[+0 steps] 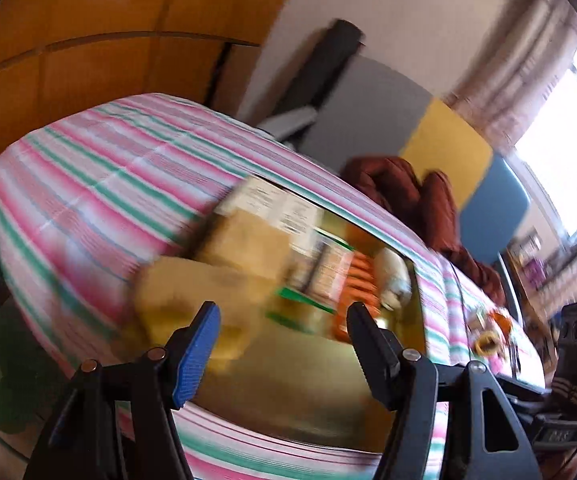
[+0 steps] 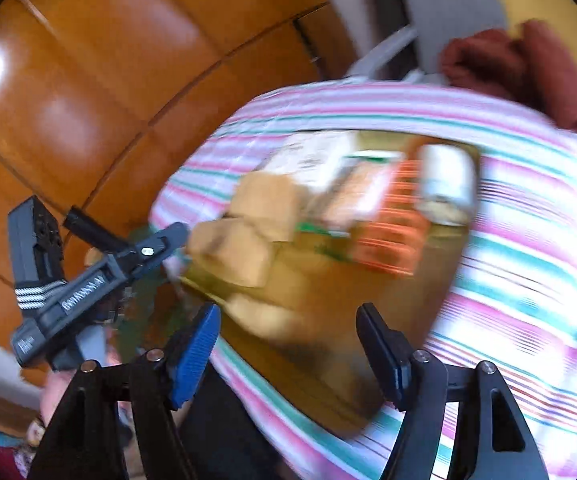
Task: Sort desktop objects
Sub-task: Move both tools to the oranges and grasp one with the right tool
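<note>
Striped surface (image 1: 88, 184) bears a gold tray (image 1: 300, 400) of blurred boxes; left claw (image 1: 284, 320) and right claw (image 2: 288, 320) gape wide, empty.

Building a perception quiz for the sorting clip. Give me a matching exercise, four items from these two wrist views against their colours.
Things:
1. cloth covering the table
2. shallow metal tray
3. crumpled garment behind the table
4. ribbed pad on the left finger of each pair of tongs

Colours:
A. blue
B. pink, green and white stripes
C. dark red
D. gold

Pairs: 1-B, 2-D, 3-C, 4-A. Both views are motion-blurred, so the items inside the tray are left out.
</note>
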`<state>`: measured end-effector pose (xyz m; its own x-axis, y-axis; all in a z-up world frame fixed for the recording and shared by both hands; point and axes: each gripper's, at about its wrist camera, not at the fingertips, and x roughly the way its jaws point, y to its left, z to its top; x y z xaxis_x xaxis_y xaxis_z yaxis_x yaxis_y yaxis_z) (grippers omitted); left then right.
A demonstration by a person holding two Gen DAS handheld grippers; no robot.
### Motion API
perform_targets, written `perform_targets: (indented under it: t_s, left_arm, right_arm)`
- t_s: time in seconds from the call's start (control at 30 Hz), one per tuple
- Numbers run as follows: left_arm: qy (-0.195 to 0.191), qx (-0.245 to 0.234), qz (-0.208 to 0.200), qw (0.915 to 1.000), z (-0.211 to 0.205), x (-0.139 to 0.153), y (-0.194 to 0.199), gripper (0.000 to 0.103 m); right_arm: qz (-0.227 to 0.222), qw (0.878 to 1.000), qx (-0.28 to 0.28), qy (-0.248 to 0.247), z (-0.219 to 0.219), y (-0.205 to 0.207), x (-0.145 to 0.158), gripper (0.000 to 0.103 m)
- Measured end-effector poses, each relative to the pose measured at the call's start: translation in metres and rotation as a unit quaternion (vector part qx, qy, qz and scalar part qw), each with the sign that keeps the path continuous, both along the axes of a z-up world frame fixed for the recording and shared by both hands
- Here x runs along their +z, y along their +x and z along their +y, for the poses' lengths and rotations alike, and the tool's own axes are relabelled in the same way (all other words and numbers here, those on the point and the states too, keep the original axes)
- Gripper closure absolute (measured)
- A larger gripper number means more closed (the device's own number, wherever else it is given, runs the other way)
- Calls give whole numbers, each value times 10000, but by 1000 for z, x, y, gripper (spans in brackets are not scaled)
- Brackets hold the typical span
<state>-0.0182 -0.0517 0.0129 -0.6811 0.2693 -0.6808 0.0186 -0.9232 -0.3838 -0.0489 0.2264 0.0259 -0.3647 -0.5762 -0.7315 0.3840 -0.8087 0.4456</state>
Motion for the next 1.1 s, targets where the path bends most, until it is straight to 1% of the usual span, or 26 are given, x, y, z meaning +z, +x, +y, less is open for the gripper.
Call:
perform_targets:
  t_s: [0.1,0.2,0.3,0.4,0.47,0.5,0.57,0.63,0.7,0.73,0.8,0.83,0.87,0.93,0.97,1.0,1.03,1.07,1.1]
  left_arm:
    - [-91,-466,12,9989,37,3,4,36]
    - [-199,-1029,-26,9945,77,4,6,36]
    - [-364,-1646,-64,9857,120,5,9,35]
    - [-459,-2162,-143,9752,160,2,13,35]
    - [-519,-2425,-228,9685,182,-2,16,35]
    - [-556,-2543,-265,9652,193,-5,18,35]
    - [-589,-2752,-334,9590,209,-9,22,35]
    - [-656,-2875,-378,9548,222,-14,27,35]
    - [-669,-3010,-452,9502,232,-20,31,35]
    - [-680,-3052,-486,9486,235,-22,33,35]
    - [-725,-3097,-563,9464,241,-28,35,35]
    - [-741,-3112,-604,9455,243,-31,35,35]
    - [-744,-3124,-630,9449,245,-33,35,35]
    - [-794,-3135,-637,9441,246,-35,34,35]
    - [-830,-3131,-633,9440,246,-36,34,35]
    - [-846,-3114,-623,9445,246,-37,33,35]
    - [-848,-3086,-610,9454,244,-36,31,35]
    - [-850,-3047,-601,9468,243,-36,30,35]
    - [-848,-3007,-620,9479,242,-36,27,35]
  right_arm:
    - [2,9981,-468,389,53,12,-4,31]
    - [-70,9929,-945,720,100,23,-13,31]
    - [-250,9841,-1489,938,150,33,-24,30]
    - [-297,9703,-2051,1249,198,47,-28,29]
    - [-300,9535,-2558,1566,235,56,-26,26]
    - [-328,9399,-2934,1715,257,60,-23,26]
    - [-446,9167,-3564,1753,297,66,-21,25]
    - [-652,8940,-4111,1659,333,74,-20,25]
    - [-884,8767,-4439,1631,357,81,-24,25]
    - [-989,8678,-4625,1524,370,87,-25,25]
    - [-1331,8544,-4898,1115,390,92,-35,21]
    - [-1444,8510,-4945,1019,396,93,-38,18]
    - [-1496,8502,-4956,954,399,92,-41,17]
    - [-1465,8556,-4892,844,399,88,-46,14]
    - [-1430,8589,-4830,930,396,84,-48,12]
    - [-1369,8645,-4724,1035,391,80,-49,12]
    - [-1254,8759,-4547,1015,386,78,-45,12]
    - [-1103,8925,-4305,766,381,76,-39,13]
    - [-1012,9091,-4026,340,378,75,-33,16]
